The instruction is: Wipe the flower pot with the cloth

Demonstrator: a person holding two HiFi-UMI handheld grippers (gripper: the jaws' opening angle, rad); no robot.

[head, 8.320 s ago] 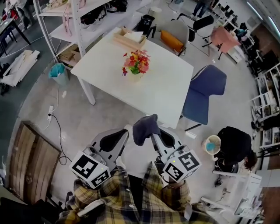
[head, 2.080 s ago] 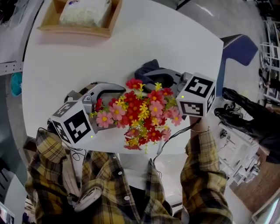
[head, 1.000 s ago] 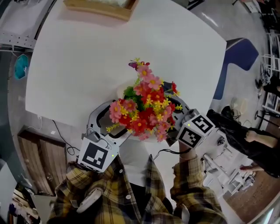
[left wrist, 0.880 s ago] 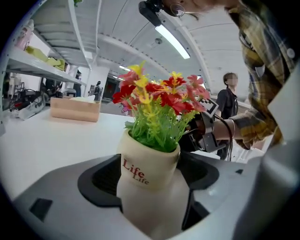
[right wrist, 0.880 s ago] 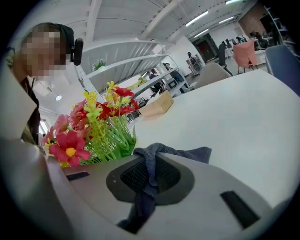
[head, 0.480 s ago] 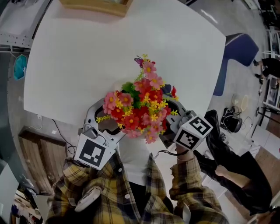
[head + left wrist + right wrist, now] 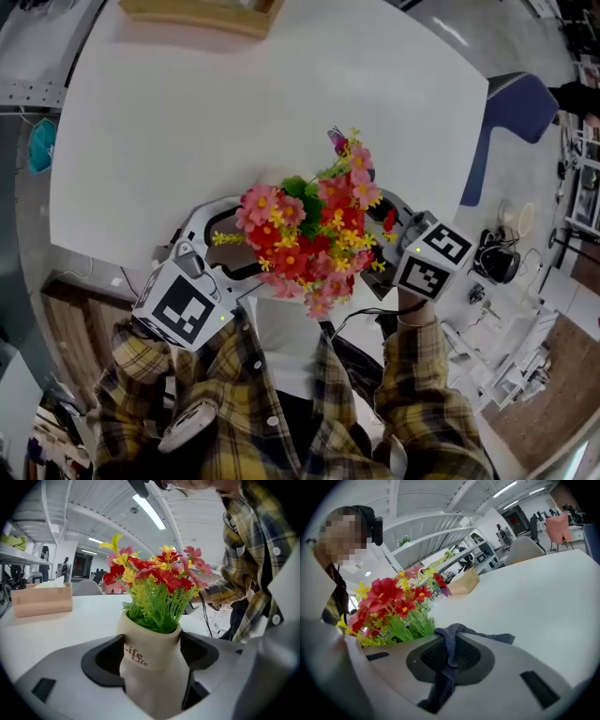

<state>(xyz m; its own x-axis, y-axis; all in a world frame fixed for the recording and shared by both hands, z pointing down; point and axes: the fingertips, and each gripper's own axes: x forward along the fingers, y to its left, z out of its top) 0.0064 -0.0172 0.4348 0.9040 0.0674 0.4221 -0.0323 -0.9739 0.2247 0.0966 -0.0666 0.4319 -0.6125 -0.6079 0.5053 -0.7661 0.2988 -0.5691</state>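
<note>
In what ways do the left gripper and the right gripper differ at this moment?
The left gripper clamps the cream flower pot, jaws wide apart around it; the right gripper pinches the dark cloth, jaws nearly together. The pot rises above the left gripper's jaws; the cloth drapes limp over the right gripper's. Both grip something.

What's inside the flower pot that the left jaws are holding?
A bunch of red, pink and yellow flowers fills the mouth of the flower pot. Whatever anchors them lower down is hidden by their own greenery and the pot wall.
</note>
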